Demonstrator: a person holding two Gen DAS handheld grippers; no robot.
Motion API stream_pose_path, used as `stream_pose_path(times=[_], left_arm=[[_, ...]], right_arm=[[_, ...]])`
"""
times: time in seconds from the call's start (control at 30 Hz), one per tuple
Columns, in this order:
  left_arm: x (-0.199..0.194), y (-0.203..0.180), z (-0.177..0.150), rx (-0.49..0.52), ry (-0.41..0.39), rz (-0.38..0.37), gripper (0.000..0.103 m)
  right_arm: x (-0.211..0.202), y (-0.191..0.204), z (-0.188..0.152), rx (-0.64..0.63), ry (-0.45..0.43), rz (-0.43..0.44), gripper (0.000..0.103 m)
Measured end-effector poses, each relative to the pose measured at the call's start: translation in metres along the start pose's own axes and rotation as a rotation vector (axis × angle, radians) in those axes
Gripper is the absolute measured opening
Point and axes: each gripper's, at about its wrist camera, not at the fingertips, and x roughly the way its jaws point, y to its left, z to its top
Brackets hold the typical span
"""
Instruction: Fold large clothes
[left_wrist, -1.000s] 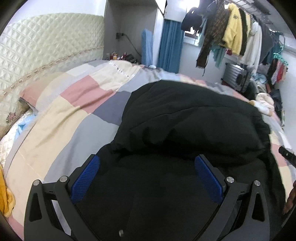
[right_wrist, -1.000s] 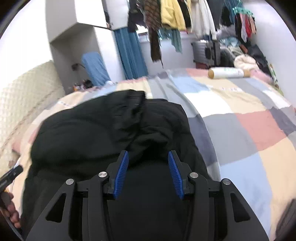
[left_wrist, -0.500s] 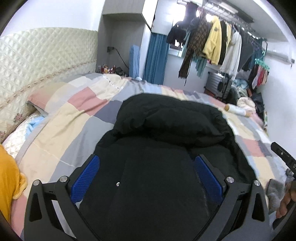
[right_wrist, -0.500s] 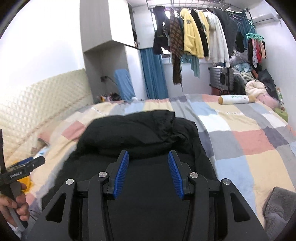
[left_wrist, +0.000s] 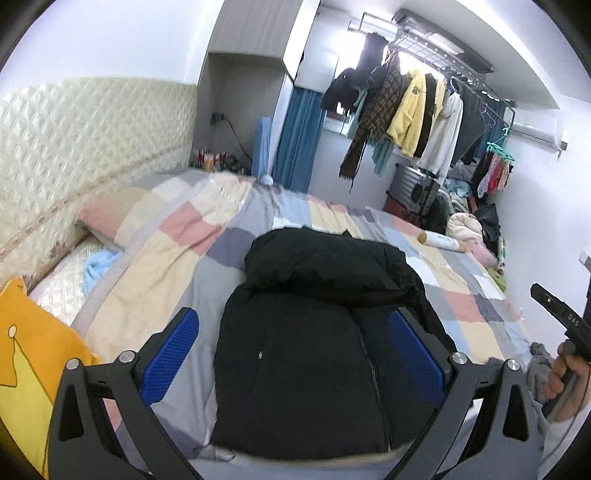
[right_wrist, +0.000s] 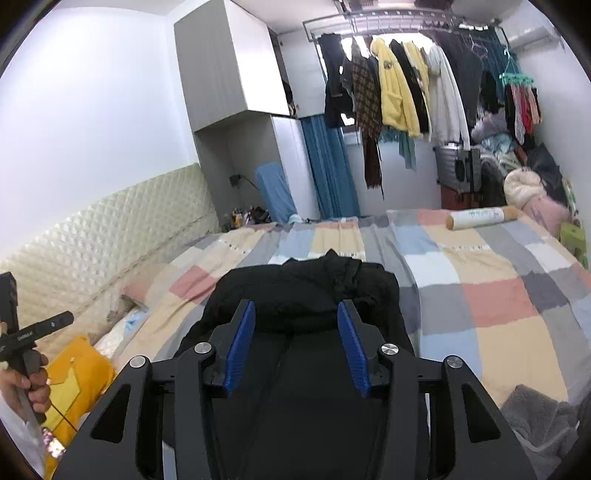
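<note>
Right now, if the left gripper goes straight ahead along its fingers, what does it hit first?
Most likely the black jacket: it lies between the open left gripper's fingers and fills the view ahead. Beyond it comes the patchwork bedspread. Depth is unclear in the fisheye view.

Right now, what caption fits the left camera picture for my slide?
Open left tongs hover over a black jacket on the checkered bedspread.

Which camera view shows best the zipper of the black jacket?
The left wrist view: the zipper runs down the black jacket in full sight. In the right wrist view, the right tongs cover most of the jacket front.
</note>
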Motion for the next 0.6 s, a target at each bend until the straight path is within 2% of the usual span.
stream_pose_path(times=[0.03,0.13,0.23,0.33,0.47,0.6], left_arm=[[0.000,0.004,-0.001,-0.011,0.019,-0.006,0.102],[0.021,0.030,-0.007,-0.084,0.145,-0.063,0.102],[0.050,0.054,-0.021,-0.159,0.265,-0.092,0.102],[0.072,0.067,-0.039,-0.209,0.350,-0.112,0.099],[0.116,0.093,-0.070,-0.320,0.490,-0.140,0.092],[0.150,0.101,-0.093,-0.368,0.604,-0.139,0.084]], right_arm=[[-0.001,-0.006,0.000,0.009,0.013,0.002,0.047],[0.005,-0.029,-0.004,0.034,0.082,0.006,0.048],[0.019,-0.057,-0.017,0.070,0.193,0.025,0.048],[0.033,-0.085,-0.038,0.121,0.311,0.041,0.048],[0.053,-0.129,-0.069,0.220,0.451,0.065,0.049],[0.072,-0.160,-0.097,0.304,0.580,0.102,0.051]])
